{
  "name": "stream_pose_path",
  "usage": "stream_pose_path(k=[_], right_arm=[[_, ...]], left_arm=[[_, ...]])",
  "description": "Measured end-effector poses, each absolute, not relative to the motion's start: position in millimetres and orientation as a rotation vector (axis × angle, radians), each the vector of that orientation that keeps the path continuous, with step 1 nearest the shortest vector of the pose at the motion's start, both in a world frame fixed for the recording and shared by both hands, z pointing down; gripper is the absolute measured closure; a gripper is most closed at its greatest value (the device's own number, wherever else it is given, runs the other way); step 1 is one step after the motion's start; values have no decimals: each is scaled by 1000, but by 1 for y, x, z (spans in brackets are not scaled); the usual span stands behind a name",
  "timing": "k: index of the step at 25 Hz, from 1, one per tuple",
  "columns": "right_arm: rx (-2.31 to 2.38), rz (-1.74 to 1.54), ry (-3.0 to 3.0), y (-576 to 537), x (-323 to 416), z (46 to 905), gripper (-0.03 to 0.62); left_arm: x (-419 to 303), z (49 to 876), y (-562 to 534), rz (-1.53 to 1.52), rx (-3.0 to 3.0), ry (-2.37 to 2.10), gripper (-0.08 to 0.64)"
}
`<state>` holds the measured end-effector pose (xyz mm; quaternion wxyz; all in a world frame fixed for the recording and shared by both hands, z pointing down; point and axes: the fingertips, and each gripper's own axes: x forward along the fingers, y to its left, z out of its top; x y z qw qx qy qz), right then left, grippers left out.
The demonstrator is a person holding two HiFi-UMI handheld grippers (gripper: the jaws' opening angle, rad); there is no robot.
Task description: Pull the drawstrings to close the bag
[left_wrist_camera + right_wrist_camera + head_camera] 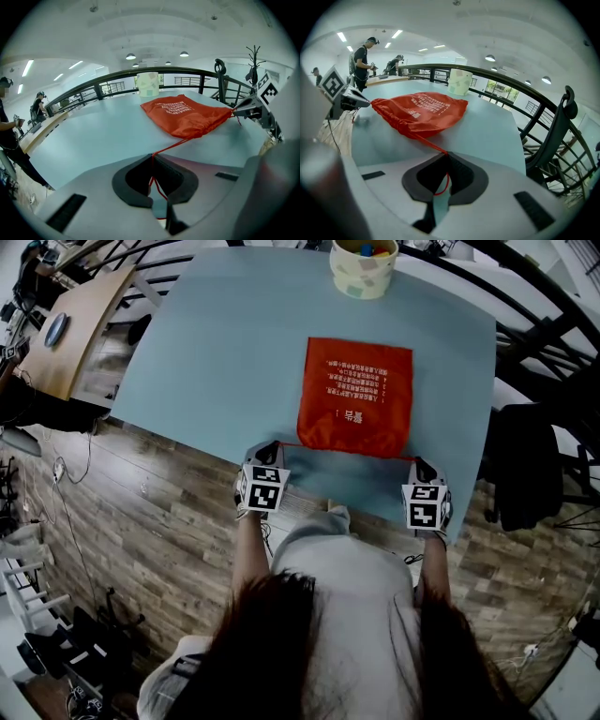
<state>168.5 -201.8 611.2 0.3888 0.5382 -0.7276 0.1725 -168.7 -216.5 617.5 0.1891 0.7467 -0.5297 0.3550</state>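
Near edge of the pale blue tabletop [225, 352]: left gripper [270, 448] has its jaws pinched tight on a thin red drawstring cord [171, 145], and right gripper [419, 465] is clamped the same way on the opposite cord [433, 146]. The flat red fabric drawstring bag [356, 395] lies just beyond, between them. Its mouth runs left–right along the near side, looks barely cinched. Pull likely goes outward along that axis, with both grippers equally near. Far end: a pale patterned paper cup [364, 268].

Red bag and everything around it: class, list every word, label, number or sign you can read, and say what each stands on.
Red bag: several lines of white print, upside down in the head view, too small and blurred to quote.
Left marker cube and right marker cube: black-and-white square patterns, no letters.
Cup: no readable text.
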Motion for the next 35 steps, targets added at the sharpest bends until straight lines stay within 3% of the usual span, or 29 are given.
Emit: stream_pose_path(k=[35], right_arm=[[1602, 668, -1831, -204, 213, 603, 568]], left_arm=[[-224, 603, -215, 935, 1905, -1754, 545]])
